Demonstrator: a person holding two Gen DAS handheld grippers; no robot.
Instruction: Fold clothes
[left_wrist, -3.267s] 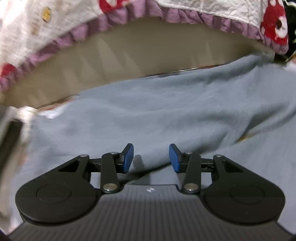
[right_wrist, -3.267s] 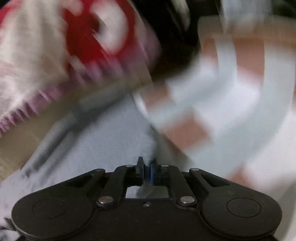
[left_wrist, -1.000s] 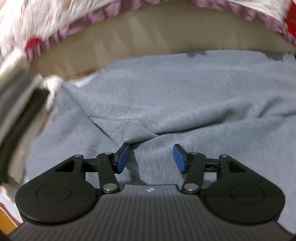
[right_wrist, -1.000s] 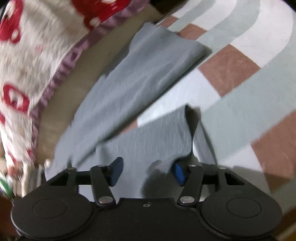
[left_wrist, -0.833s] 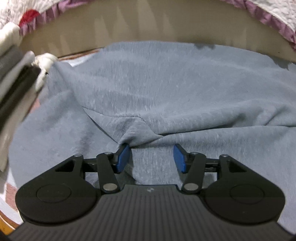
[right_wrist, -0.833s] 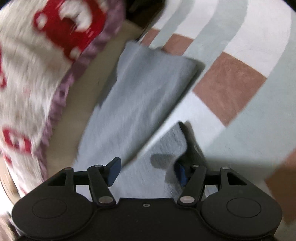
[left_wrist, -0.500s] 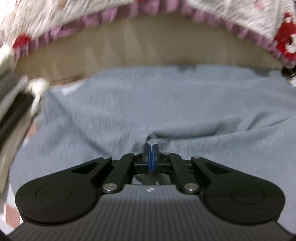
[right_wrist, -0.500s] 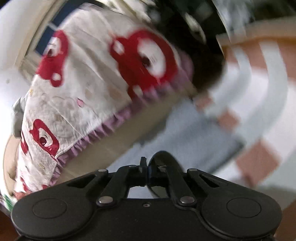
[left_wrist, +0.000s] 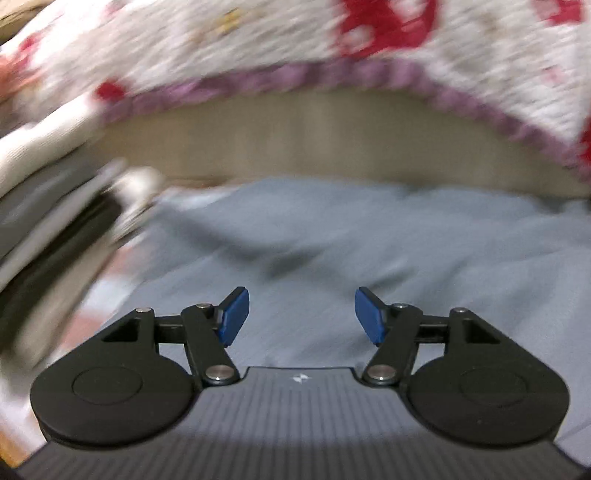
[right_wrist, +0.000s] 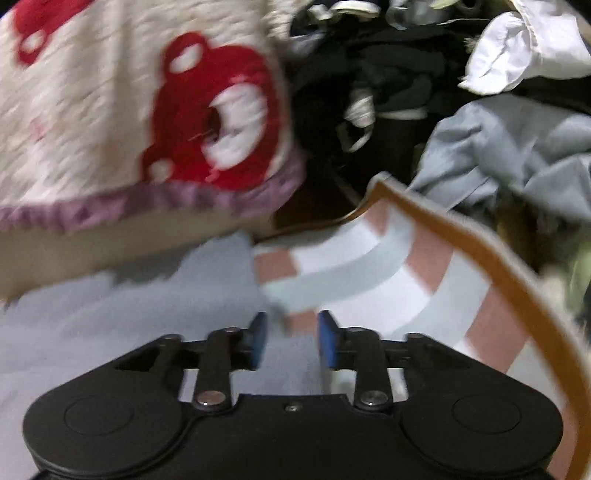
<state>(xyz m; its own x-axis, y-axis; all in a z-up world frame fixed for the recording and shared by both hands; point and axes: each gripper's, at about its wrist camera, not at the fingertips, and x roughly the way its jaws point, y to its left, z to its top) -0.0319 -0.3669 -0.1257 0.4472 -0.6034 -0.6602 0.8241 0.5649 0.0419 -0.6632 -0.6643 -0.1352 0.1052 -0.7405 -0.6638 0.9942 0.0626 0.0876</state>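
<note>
With left tongs and right tongs both open over the grey garment, risk: unheld fold slumping toward 12 o'clock.

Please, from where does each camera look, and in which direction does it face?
Left wrist: sits on the left gripper, open, low over the grey garment, facing the quilt's purple hem.
Right wrist: sits on the right gripper, open, facing the striped mat and clothes pile.
Shared: garment and quilt.
</note>
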